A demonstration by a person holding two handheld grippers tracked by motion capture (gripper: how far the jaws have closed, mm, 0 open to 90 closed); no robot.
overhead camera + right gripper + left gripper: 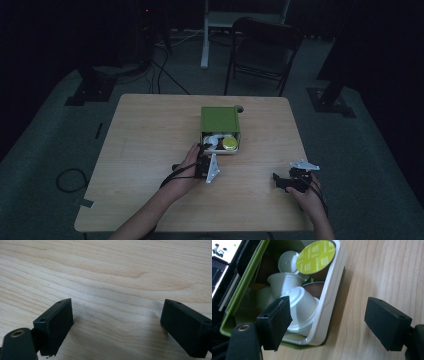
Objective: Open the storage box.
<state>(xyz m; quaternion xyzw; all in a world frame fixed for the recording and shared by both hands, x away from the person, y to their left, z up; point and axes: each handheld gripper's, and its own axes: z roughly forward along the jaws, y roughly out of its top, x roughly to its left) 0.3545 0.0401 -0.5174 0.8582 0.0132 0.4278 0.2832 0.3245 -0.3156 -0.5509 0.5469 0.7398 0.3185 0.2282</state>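
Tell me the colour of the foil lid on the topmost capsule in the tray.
Yellow-green with small white lettering; clearest in the left gripper view.

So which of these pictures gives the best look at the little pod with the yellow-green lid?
The left gripper view: the yellow-green lidded pod sits close up in the white drawer, its lid printing visible among white pods. The high view shows it as a small dim disc. The right gripper view looks at bare table.
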